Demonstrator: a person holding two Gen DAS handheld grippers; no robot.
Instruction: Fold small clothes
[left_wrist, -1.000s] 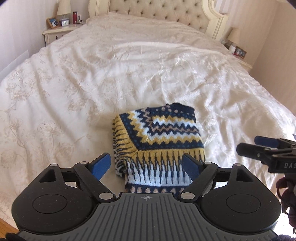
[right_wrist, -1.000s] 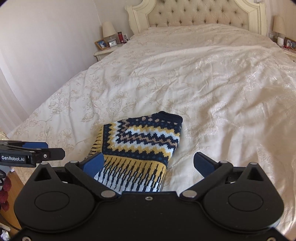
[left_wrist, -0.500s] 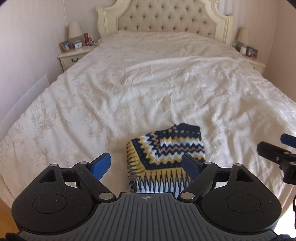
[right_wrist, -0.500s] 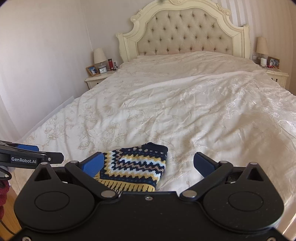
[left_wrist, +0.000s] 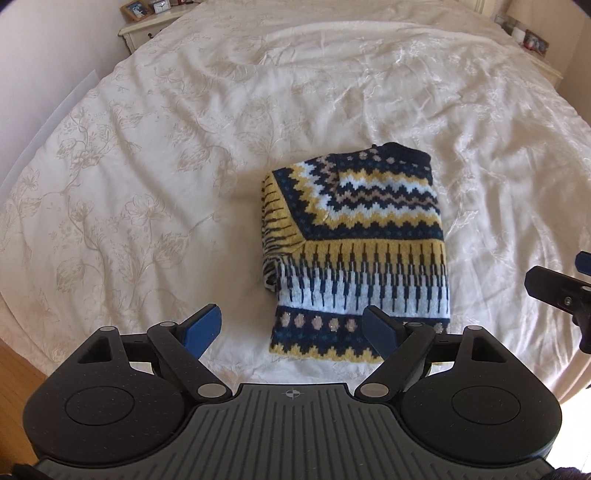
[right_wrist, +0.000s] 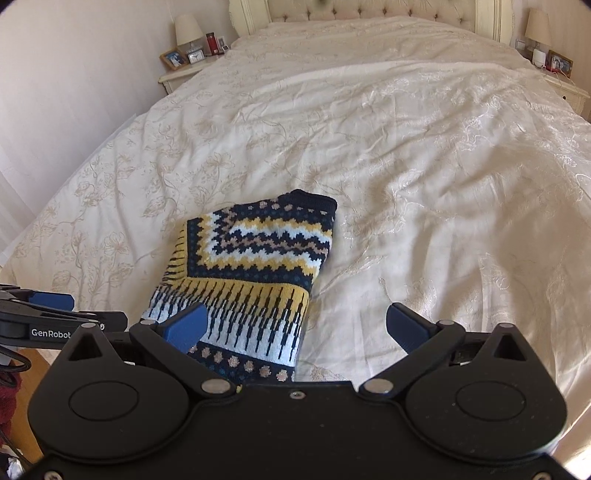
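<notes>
A folded knit sweater, patterned in navy, yellow, white and tan zigzags, lies on the cream floral bedspread near the foot of the bed. In the left wrist view it sits just right of centre, lower middle of the frame, its bottom hem running behind the gripper's right finger. In the right wrist view the sweater lies left of centre, with its near edge hidden behind the gripper body.

The left gripper hovers above the near edge of the sweater with its jaws spread wide and nothing between them; its blue-padded fingers frame bare bedspread on the left and the sweater's hem on the right. The right gripper is likewise wide open and empty, its left finger over the sweater's striped band and its right finger over plain bedspread.

Each gripper shows in the other's view: the right one pokes in at the right edge of the left wrist frame, and the left one appears at the left edge of the right wrist frame.

At the upper left of the right wrist frame a nightstand carries a lamp and a picture frame; a tufted headboard runs along the top.
</notes>
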